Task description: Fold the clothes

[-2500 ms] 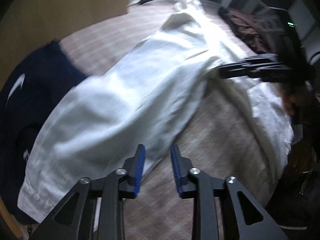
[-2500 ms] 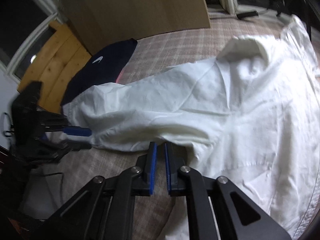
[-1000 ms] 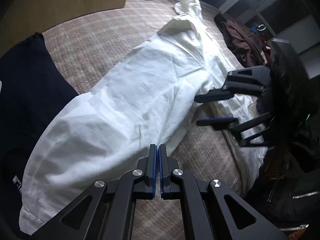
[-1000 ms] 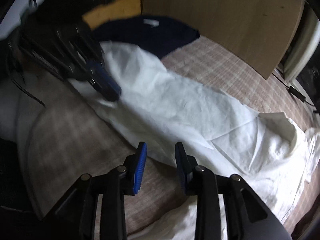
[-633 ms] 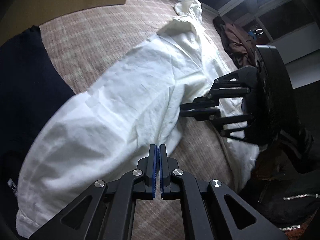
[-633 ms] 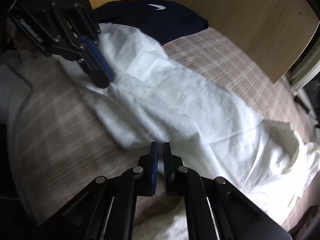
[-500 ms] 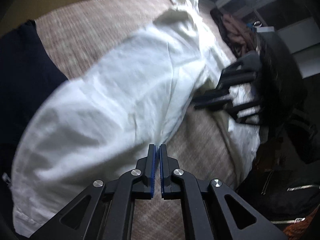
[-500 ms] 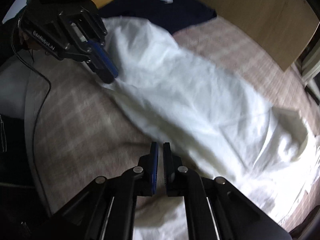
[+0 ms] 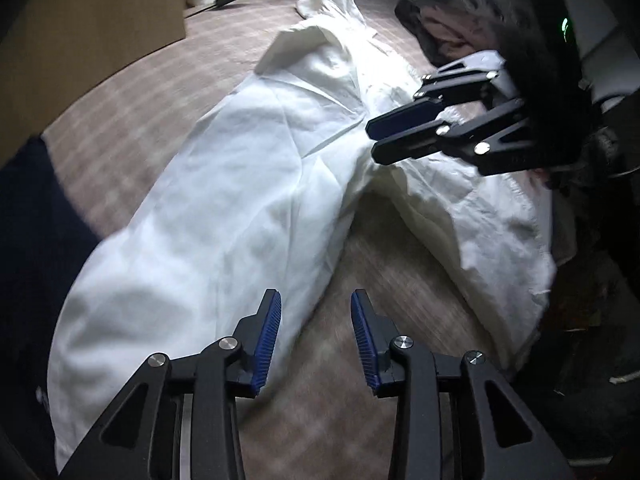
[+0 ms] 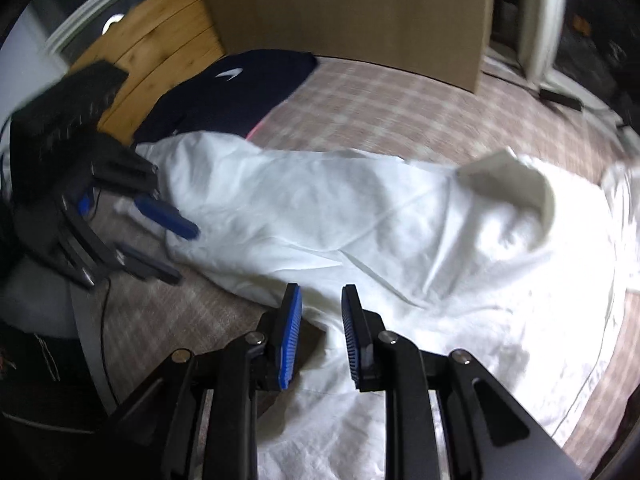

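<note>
A long white garment (image 9: 240,200) lies stretched across the plaid bed cover (image 9: 392,320), folded lengthwise, with a second part spread to the right. My left gripper (image 9: 316,320) hovers over its near edge. Its jaws are opening, and the pads do not press the cloth edge seen in the gap. My right gripper (image 10: 320,312) hangs above a fold of the white garment (image 10: 360,220); its jaws are opening too and grip nothing. Each gripper shows in the other's view: the right gripper (image 9: 380,136) over the garment's middle, the left gripper (image 10: 176,248) at its left end.
A navy garment (image 10: 240,88) with a white logo lies at the garment's far end, also seen as the navy garment (image 9: 32,220). A large cardboard sheet (image 10: 352,12) stands behind the bed. A brown garment (image 9: 436,28) lies at the far right. A wooden headboard (image 10: 160,52) is at left.
Both grippers were shut half a second ago and now stand apart. Both hands have slid sideways over the bed, and the right gripper has drawn back from the fold.
</note>
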`<state>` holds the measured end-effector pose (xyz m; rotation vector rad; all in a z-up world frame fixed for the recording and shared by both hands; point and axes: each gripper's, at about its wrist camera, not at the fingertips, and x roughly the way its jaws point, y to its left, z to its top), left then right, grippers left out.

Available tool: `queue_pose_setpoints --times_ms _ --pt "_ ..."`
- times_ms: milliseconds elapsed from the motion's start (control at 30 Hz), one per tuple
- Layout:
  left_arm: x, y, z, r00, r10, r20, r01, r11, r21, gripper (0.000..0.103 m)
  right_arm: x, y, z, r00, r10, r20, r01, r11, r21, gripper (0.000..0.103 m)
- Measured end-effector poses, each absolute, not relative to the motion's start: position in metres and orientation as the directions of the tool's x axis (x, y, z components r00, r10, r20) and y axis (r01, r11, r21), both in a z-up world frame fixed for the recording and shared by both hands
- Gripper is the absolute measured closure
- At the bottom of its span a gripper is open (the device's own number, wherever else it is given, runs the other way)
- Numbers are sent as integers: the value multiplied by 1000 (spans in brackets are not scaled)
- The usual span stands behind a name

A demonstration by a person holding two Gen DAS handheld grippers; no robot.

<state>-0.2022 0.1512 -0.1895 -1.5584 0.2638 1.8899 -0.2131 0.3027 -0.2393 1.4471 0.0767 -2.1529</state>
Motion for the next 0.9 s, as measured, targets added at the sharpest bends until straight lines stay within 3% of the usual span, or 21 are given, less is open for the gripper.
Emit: queue_pose_setpoints --times_ms 33,100,200,267,433,733,900 --pt "-206 157 -197 -68 334 -940 -606 -763 -227 71 -212 305 -241 -284 -392 -875 456 -858 236 82" --pt "-214 159 -210 -38 308 -951 -596 -770 -226 92 -211 307 -245 -292 -371 -881 451 -866 215 82" --pt "-224 149 -212 52 386 -921 -549 -759 -349 99 -218 309 -253 -312 -329 -891 434 -884 174 82" --pt "-229 140 -203 96 457 -884 -515 -737 -437 99 -215 309 -250 -328 -356 -875 438 -878 193 82" --pt "-243 125 -197 139 521 -842 -458 -720 -521 100 -194 293 -240 -300 -479 -825 522 -806 278 82" --pt "-253 126 -221 151 472 -869 -409 -770 -489 99 -194 236 -266 -261 -430 -865 666 -728 161 82" --pt "-257 120 -221 142 456 -879 -415 -778 -471 98 -195 212 -278 -269 -359 -894 724 -688 59 75"
